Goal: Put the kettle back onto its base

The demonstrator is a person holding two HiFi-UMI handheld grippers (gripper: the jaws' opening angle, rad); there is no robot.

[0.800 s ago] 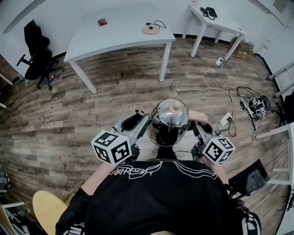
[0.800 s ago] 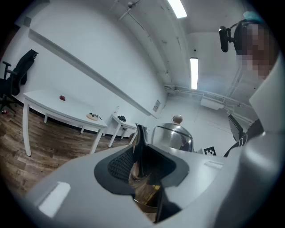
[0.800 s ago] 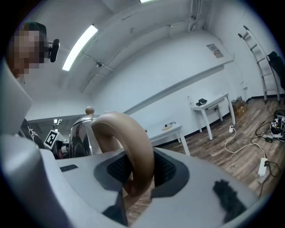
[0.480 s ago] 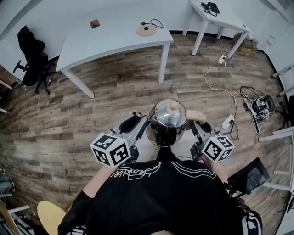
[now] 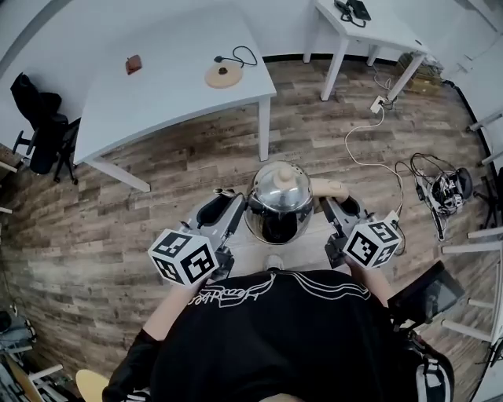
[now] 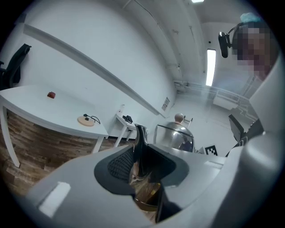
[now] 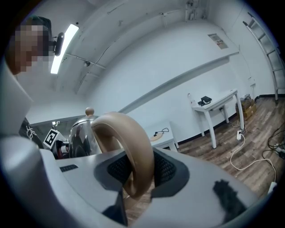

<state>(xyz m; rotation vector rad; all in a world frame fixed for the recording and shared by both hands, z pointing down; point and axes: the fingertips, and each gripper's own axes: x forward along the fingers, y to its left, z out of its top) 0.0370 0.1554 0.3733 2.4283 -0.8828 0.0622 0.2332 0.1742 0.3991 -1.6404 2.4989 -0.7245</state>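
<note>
A shiny steel kettle point(image 5: 279, 200) with a wooden lid knob hangs in the air in front of me, carried between both grippers over the wood floor. My left gripper point(image 5: 232, 206) is shut on its thin spout point(image 6: 141, 142), which stands upright between the pads. On the other side, the thick tan handle point(image 7: 133, 147) fills the right gripper point(image 5: 334, 210), which is shut on it. The round wooden base point(image 5: 223, 74) with its black cord lies on the white table point(image 5: 157, 94) ahead. It also shows in the left gripper view as a base point(image 6: 85, 120) and in the right gripper view point(image 7: 156, 137).
A small brown object point(image 5: 134, 63) lies on the same table, left of the base. A black office chair point(image 5: 43, 129) stands at the table's left end. A second white table point(image 5: 361, 23) is at the back right. Cables and a power strip point(image 5: 377, 106) trail across the floor on the right.
The white table with the base has drawn closer and slid left in the head view as I carry the kettle toward it. Both grips look the same.
</note>
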